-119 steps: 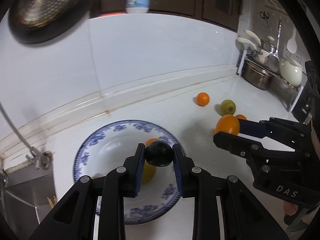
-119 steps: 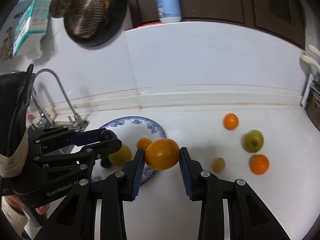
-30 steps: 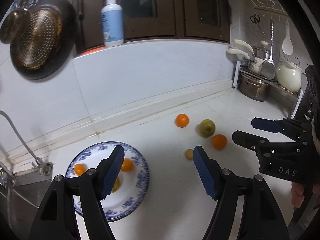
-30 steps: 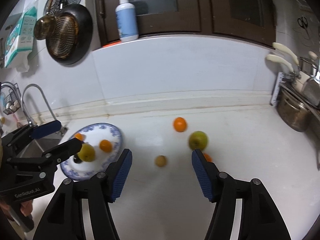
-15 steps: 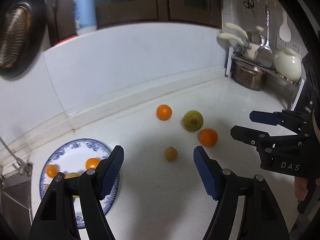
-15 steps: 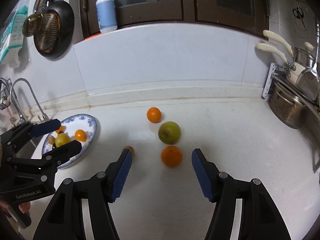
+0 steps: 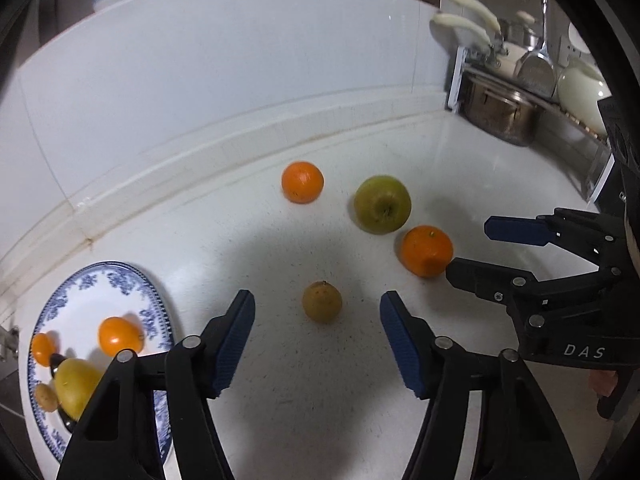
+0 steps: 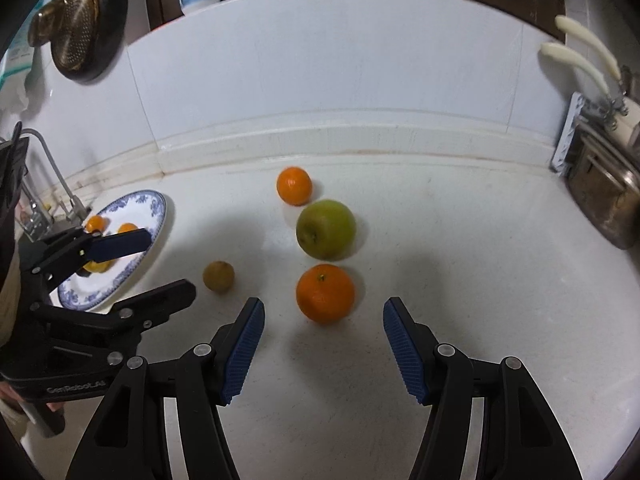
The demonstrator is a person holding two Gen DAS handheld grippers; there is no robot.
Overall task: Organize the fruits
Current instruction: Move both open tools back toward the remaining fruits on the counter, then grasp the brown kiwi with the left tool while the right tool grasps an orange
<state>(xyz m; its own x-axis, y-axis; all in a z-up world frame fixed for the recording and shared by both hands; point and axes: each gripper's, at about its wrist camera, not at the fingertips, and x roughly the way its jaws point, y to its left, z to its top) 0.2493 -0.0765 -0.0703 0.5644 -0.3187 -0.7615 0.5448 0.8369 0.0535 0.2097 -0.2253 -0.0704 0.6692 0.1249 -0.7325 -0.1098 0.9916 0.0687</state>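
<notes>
Resting on counter, small brownish fruit point(image 7: 322, 302) (speckled, dull), round

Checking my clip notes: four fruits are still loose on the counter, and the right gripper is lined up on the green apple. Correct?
Not quite. The right gripper is lined up on the near orange, as the right wrist view shows; the green apple sits just behind it. Four fruits are indeed still loose on the counter.
</notes>
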